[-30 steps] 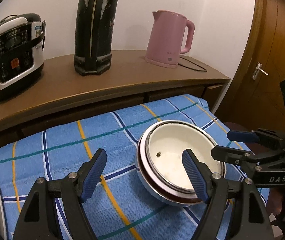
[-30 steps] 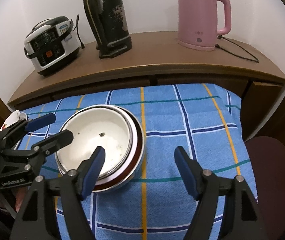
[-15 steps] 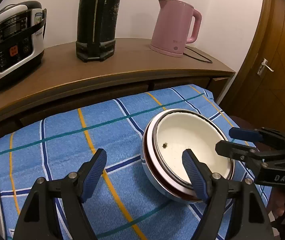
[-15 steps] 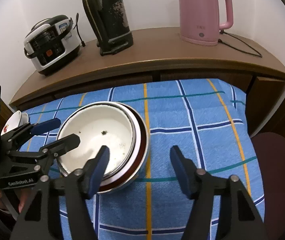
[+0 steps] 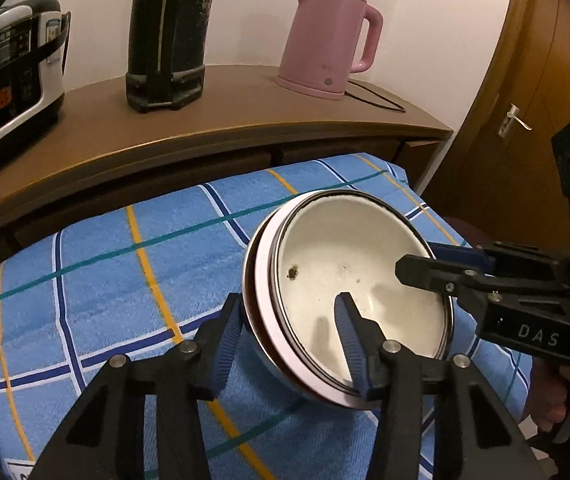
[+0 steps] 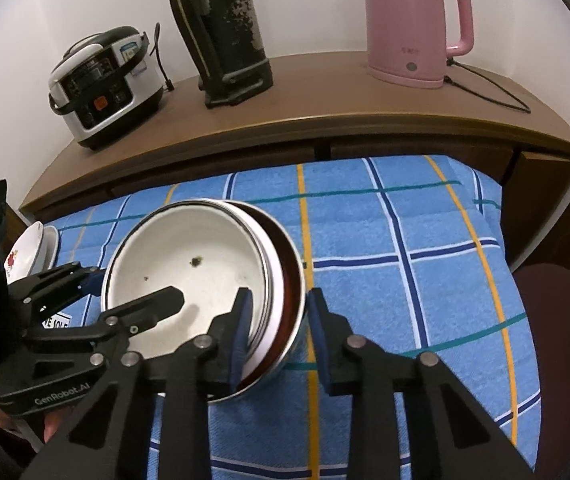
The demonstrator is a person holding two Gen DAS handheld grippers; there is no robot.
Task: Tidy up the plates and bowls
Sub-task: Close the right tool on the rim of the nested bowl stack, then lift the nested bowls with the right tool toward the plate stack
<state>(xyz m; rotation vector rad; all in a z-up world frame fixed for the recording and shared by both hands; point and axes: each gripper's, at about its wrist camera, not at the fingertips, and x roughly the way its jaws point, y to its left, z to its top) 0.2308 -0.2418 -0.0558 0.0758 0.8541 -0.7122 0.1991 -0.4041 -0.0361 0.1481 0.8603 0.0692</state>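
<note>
A white enamel bowl [image 5: 361,280] [image 6: 189,268] sits nested in a red-and-white bowl [image 5: 255,292] [image 6: 289,280] on the blue checked cloth [image 5: 125,280], and the stack tilts. My left gripper [image 5: 289,340] [image 6: 135,288] straddles the stack's left rim, one finger outside and one inside. Its jaws are closing, with a small gap still beside the inner pad. My right gripper [image 6: 281,316] [image 5: 425,258] straddles the opposite rim. Its jaws are also closing, and both pads press on the wall of the stacked bowls.
White dishes with a red flower print [image 6: 31,248] lie at the cloth's left edge. Behind, a wooden sideboard [image 6: 325,104] carries a rice cooker [image 6: 105,88], a black flask [image 6: 229,32] and a pink kettle [image 6: 413,20]. A maroon seat [image 6: 557,312] stands to the right.
Both grippers have narrowed around opposite rims of the stacked bowls. The right one now grips the wall, and the stack has tipped and shifted slightly.
</note>
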